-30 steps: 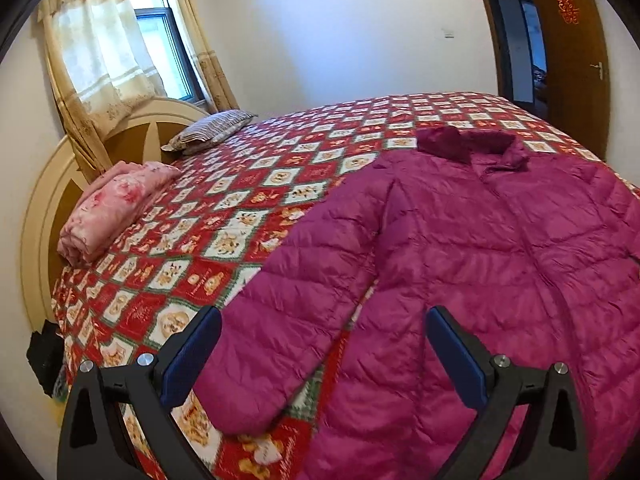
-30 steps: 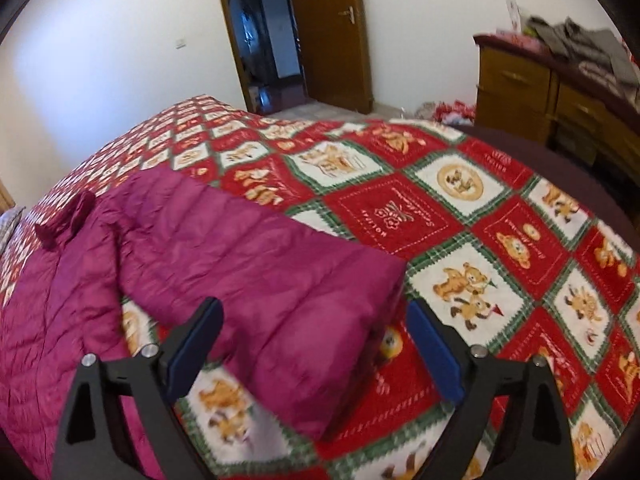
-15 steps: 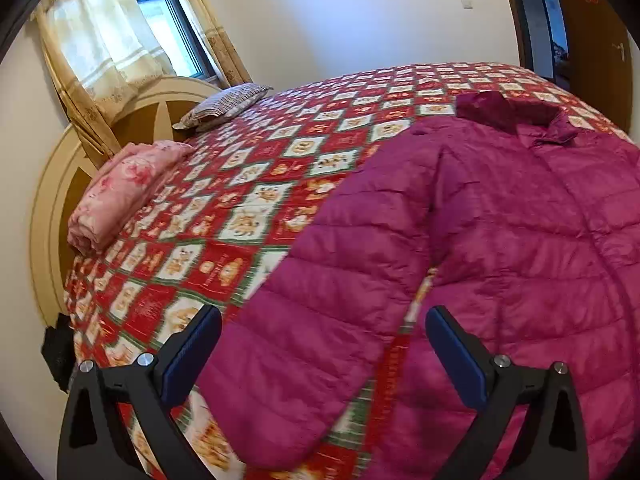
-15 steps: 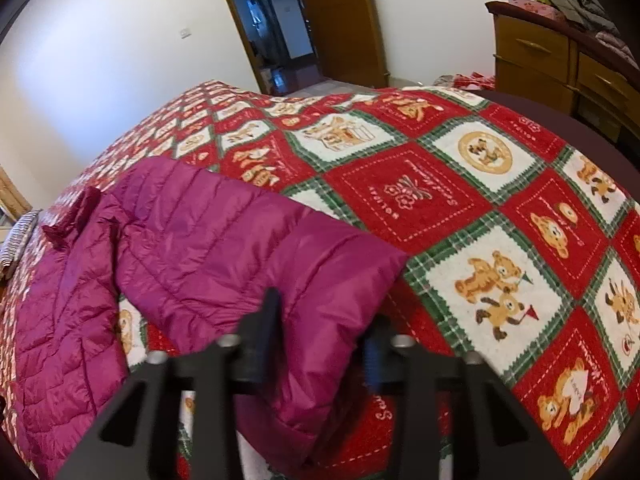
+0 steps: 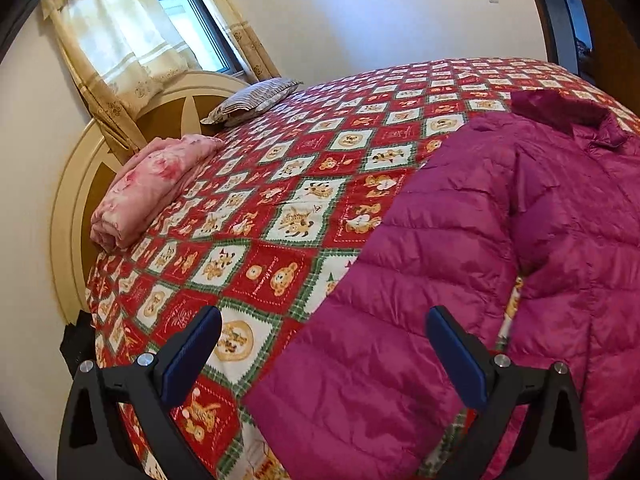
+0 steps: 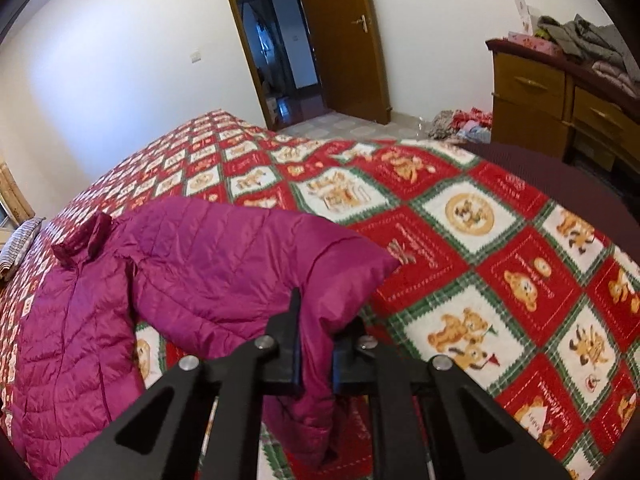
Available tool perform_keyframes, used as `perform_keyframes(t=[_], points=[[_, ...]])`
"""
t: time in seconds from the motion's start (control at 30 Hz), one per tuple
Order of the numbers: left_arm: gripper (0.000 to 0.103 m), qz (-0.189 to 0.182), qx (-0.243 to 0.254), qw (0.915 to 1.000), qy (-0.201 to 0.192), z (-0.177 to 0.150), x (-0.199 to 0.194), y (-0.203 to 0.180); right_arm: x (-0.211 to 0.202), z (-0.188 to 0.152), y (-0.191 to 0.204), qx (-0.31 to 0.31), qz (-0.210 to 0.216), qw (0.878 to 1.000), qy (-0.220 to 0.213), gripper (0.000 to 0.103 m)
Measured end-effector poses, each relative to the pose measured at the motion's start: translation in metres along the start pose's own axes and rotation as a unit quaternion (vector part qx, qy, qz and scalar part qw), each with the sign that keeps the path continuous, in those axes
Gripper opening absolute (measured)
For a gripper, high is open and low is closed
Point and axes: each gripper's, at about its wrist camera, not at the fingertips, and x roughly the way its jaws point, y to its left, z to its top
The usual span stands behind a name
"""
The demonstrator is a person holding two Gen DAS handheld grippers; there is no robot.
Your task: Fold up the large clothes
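With the right claw point(image 6: 314, 344) clamped on one sleeve point(image 6: 256, 264) of the jacket point(image 5: 552, 264) spread on the bed point(image 5: 280, 184), carry that cuff across the chest, while the left claw point(image 5: 324, 356) (wide open, empty) closes on the other, lower centre.
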Motion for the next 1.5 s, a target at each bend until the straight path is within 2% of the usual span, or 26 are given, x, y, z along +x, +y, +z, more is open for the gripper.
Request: perform_keyframes(t=[0.23, 0.4, 0.53, 0.73, 1.03, 1.2, 1.23, 1.27, 1.33, 1.37, 1.4, 1.5], points=[[0.102, 0.007, -0.004, 1.0000, -0.001, 0.011, 0.006, 0.006, -0.019, 0.010, 0.048, -0.056, 0.020, 0.997, -0.046, 0.012], [0.102, -0.011, -0.011, 0.9999, -0.002, 0.016, 0.003, 0.001, -0.020, 0.013, 0.093, -0.092, 0.051, 0.993, -0.058, 0.012], [0.102, -0.041, -0.028, 0.9987, 0.012, 0.019, 0.007, -0.005, -0.019, 0.005, 0.134, -0.123, 0.077, 0.987, -0.062, 0.012], [0.102, -0.079, -0.030, 0.9962, 0.017, 0.018, 0.008, -0.022, -0.012, -0.018, 0.199, -0.180, 0.112, 0.976, -0.056, 0.012], [0.102, -0.095, -0.017, 0.9953, 0.014, 0.020, 0.006, -0.038, 0.012, -0.064, 0.283, -0.273, 0.132, 0.952, -0.036, 0.012], [0.102, -0.096, -0.016, 0.9950, 0.021, 0.020, 0.008, -0.044, 0.032, -0.090, 0.312, -0.308, 0.132, 0.942, -0.021, 0.013], [0.102, -0.096, -0.014, 0.9951, 0.022, 0.020, 0.009, -0.046, 0.035, -0.095, 0.315, -0.314, 0.129, 0.940, -0.018, 0.014], [0.102, -0.096, -0.013, 0.9951, 0.023, 0.020, 0.009, -0.047, 0.038, -0.099, 0.320, -0.321, 0.128, 0.938, -0.012, 0.020], [0.102, -0.098, -0.008, 0.9949, 0.022, 0.022, 0.007, -0.051, 0.036, -0.100, 0.321, -0.329, 0.137, 0.934, -0.002, 0.044], [0.102, -0.098, -0.007, 0.9949, 0.020, 0.024, 0.005, -0.053, 0.028, -0.100, 0.318, -0.326, 0.155, 0.932, -0.001, 0.063], [0.102, -0.100, -0.005, 0.9949, 0.017, 0.026, 0.003, -0.054, 0.018, -0.099, 0.314, -0.320, 0.170, 0.932, -0.007, 0.069], [0.102, -0.106, -0.002, 0.9944, 0.008, 0.034, -0.005, -0.060, -0.006, -0.097, 0.304, -0.321, 0.190, 0.928, -0.020, 0.069]])
